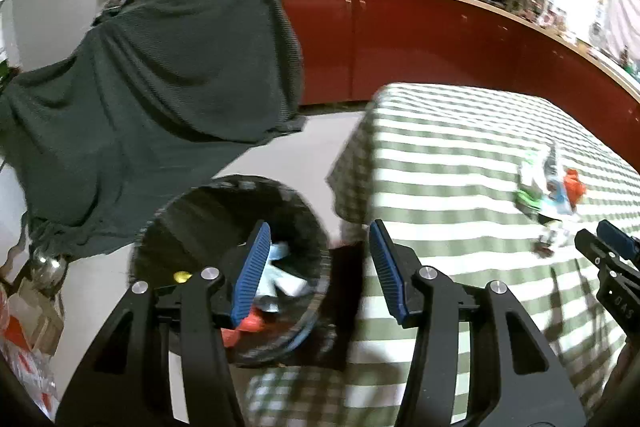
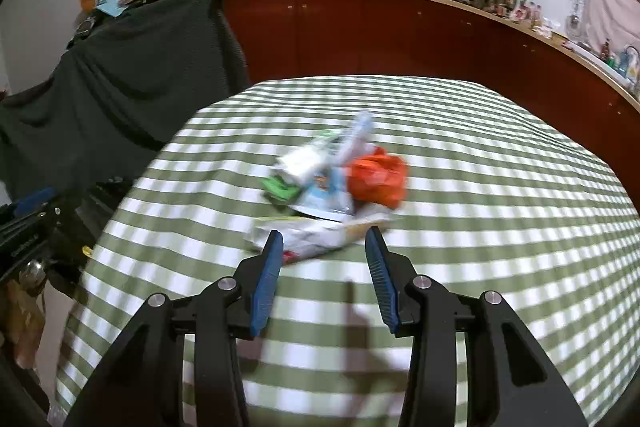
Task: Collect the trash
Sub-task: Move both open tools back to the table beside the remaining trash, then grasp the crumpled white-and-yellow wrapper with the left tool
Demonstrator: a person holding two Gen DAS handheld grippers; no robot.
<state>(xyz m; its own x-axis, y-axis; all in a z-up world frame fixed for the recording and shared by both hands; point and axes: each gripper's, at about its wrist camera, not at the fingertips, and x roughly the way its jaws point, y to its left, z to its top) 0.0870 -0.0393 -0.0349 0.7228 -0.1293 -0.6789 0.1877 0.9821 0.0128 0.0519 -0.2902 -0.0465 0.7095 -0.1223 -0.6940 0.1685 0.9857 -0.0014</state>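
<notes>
The worktop's cloth [image 2: 460,187] is checked in green and white, and the crumpled plastic wrappers [image 2: 332,187] on it are orange-red, pale blue, white and bright green. Both black tools carry blue ribbed pads [image 1: 256,271]. The round mesh bin [image 1: 184,211] is black, the draped ribbed fabric [image 1: 160,67] dark green, the cabinet doors [image 1: 400,39] deep red.

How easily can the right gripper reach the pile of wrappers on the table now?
Probably easily: the right gripper is open, its jaws pointing at the wrapper pile, and only bare checked tablecloth lies between them.
</notes>
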